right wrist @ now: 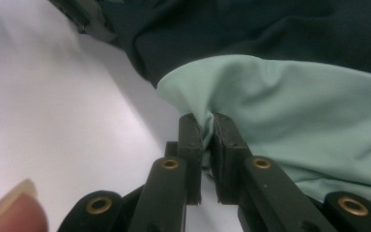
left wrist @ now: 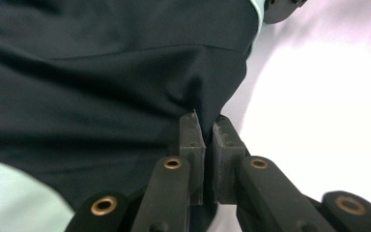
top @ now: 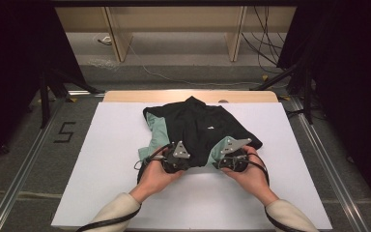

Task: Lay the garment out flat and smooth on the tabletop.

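A black garment (top: 198,128) with mint-green panels and a small white logo lies crumpled on the white board (top: 101,164). My left gripper (top: 178,159) sits at the garment's near left edge. In the left gripper view its jaws (left wrist: 206,123) are shut on a pinch of the black fabric (left wrist: 101,87). My right gripper (top: 232,155) is at the near right edge. In the right gripper view it (right wrist: 206,121) is shut on a fold of the mint-green fabric (right wrist: 294,106), with the black cloth (right wrist: 251,29) lying behind.
The white board rests on a wooden table (top: 125,95) whose far edge shows behind the garment. Bare white surface (top: 280,193) lies to either side and in front of the hands. Dark stands and cables (top: 265,53) sit on the floor beyond.
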Demonstrator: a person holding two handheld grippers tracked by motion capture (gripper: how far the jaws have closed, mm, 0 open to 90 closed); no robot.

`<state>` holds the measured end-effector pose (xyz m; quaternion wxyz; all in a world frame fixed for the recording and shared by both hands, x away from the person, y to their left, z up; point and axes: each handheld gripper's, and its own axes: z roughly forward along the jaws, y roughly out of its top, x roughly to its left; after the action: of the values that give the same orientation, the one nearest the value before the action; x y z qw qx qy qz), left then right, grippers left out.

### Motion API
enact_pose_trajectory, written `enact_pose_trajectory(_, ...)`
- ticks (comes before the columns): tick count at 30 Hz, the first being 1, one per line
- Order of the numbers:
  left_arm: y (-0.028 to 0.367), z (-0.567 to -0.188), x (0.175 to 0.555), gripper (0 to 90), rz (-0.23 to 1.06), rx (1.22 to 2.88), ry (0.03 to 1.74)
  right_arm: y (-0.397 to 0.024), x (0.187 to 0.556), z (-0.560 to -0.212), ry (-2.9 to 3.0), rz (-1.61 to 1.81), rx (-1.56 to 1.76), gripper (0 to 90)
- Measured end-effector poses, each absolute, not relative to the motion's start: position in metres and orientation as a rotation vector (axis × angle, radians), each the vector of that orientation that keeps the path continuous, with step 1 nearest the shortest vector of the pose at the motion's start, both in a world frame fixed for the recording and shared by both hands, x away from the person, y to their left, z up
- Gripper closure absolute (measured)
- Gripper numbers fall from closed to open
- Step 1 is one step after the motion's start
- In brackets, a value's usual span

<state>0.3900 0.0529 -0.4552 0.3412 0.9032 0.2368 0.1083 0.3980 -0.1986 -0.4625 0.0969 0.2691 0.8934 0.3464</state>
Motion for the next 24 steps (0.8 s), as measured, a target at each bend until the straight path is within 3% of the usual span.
enact_pose_trajectory(12,0.053,-0.418,0.393,84.3,0.325,2.312,0.594,-0.207,0.391,-0.422,2.583,1.077,0.73,83.2)
enact_pose_trajectory(24,0.046,-0.434,0.449,84.1,0.438,2.268,0.723,-0.192,0.444,-0.432,2.407,1.066,0.789,83.0)
